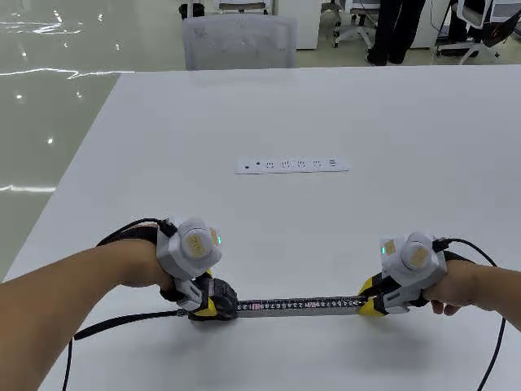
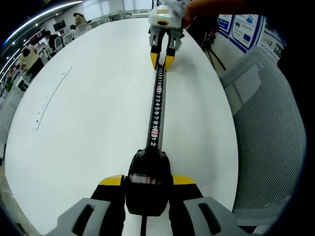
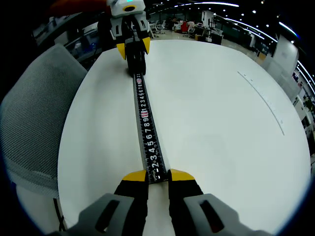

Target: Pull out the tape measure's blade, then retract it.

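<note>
**Tape blade stretched between two grippers**

The left gripper (image 2: 147,181) is clenched around a black plastic tape measure case (image 1: 220,301), its yellow-tipped jaws pressing the case from both sides low over the wide white counter (image 1: 285,114). The right gripper (image 3: 157,175) is grasping the free end of the narrow steel blade (image 3: 145,118), pinched between its own yellow tips. The blade runs straight and level between them, just above the counter's near edge, with the two grippers well apart.

The blade carries black printed numerals. In the right gripper view 2 through 9 read in order away from the held end, followed by a red-boxed mark; the digits closer to the case are too small to make out. No brand name can be read on the case.

Farther back on the counter lies a flat white strip (image 1: 293,164) with a row of small dark symbols, too small to read. A grey mesh chair (image 1: 238,41) stands at the far edge.
</note>
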### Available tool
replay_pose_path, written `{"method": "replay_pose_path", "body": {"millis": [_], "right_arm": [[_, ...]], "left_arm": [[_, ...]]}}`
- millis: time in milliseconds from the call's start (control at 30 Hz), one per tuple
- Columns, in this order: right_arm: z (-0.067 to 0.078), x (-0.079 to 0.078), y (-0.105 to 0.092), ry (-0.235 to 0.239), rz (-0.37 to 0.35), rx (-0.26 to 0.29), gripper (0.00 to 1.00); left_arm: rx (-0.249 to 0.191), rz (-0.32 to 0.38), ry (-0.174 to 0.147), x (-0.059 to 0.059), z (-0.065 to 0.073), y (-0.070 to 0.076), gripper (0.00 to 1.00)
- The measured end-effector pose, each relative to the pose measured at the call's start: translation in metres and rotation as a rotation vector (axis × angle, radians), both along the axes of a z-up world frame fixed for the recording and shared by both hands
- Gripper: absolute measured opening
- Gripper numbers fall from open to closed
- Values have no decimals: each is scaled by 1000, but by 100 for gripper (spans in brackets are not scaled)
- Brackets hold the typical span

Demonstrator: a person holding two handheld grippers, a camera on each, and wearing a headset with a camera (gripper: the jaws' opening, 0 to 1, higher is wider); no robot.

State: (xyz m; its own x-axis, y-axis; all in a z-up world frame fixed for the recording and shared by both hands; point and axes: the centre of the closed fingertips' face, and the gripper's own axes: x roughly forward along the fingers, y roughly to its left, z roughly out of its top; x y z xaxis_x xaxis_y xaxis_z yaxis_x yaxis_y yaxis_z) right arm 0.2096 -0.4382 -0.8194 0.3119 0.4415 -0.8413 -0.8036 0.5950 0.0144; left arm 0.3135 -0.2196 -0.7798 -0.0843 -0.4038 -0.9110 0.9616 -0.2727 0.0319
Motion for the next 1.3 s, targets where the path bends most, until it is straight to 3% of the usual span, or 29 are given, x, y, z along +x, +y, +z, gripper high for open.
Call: {"method": "replay_pose_path", "body": {"millis": [800, 967, 1233, 1300], "right_arm": [[1, 0, 1, 19, 11, -10, 14], [1, 1, 3, 32, 26, -38, 14], [0, 1, 2, 51, 44, -82, 15], [0, 3, -1, 43, 28, -91, 17]], "left_arm": [[-7, -3, -5, -1, 1, -1, 31], [-74, 5, 4, 0, 2, -2, 31], [-73, 17, -11, 2, 2, -2, 33], [-69, 45, -33, 9, 2, 1, 38]]}}
